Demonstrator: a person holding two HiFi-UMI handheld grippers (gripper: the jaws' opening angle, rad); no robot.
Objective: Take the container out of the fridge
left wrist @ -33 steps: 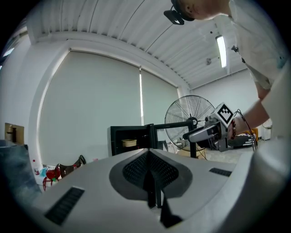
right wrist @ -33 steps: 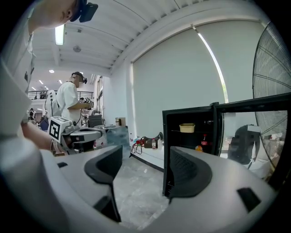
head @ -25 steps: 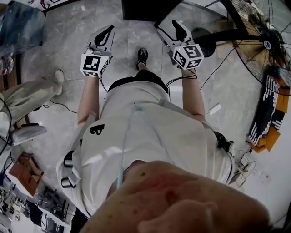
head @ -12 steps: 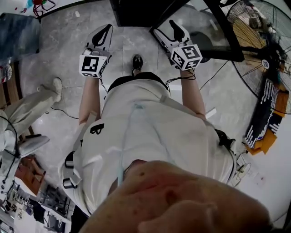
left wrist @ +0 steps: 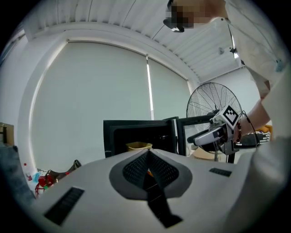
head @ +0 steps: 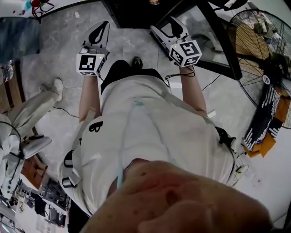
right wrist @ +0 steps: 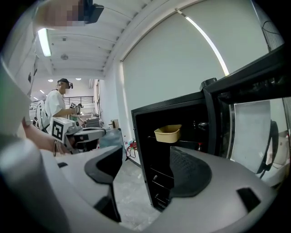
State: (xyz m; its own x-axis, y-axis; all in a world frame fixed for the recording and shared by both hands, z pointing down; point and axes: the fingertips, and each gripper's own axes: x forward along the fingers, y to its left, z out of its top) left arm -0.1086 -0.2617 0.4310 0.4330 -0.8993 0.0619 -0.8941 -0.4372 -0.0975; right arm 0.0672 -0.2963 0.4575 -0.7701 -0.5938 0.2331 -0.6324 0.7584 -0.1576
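Observation:
A yellow container (right wrist: 167, 133) sits on an upper shelf inside a black fridge (right wrist: 150, 182) whose door (right wrist: 254, 123) stands open to the right. In the left gripper view the container (left wrist: 138, 146) shows just above my jaws, still some way off. My left gripper (left wrist: 148, 154) is shut with nothing in it. My right gripper (right wrist: 145, 157) is open and empty, pointing at the fridge opening, apart from the container. In the head view the left gripper (head: 101, 29) and right gripper (head: 175, 27) are held out in front of the fridge (head: 136, 11).
A large standing fan (head: 263, 54) is to the right of the fridge, with cables on the floor (head: 213, 79) near it. A seated person's legs (head: 32, 104) are at the left. Another person (right wrist: 57, 107) stands far behind at the left.
The person has stepped forward, so the fridge and its open door are closer to both grippers. Both grippers stay raised, the left shut and the right open.

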